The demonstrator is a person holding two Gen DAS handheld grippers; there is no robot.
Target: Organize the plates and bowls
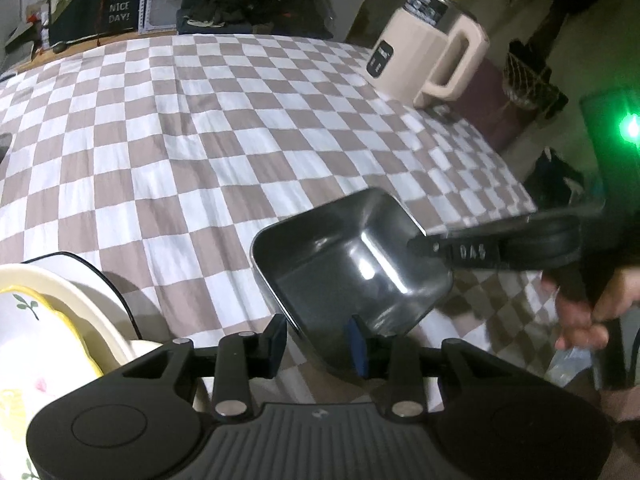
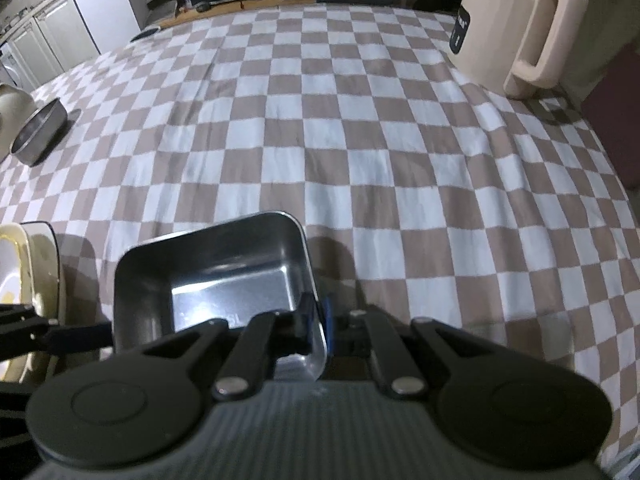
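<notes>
While the right gripper's (image 2: 316, 326) fingers pinch the rectangular steel tray's (image 2: 224, 276) rim above the checkered counter (image 2: 360, 140), the left gripper's (image 1: 318, 342) fingers sit narrowly apart, empty.

a checked cloth (image 2: 360, 128) is covering the table; white cabinets (image 2: 44, 36) are standing far left in dim light.

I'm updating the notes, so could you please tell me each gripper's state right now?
Left gripper: open, holding nothing.
Right gripper: shut on the rim of the steel tray.
</notes>
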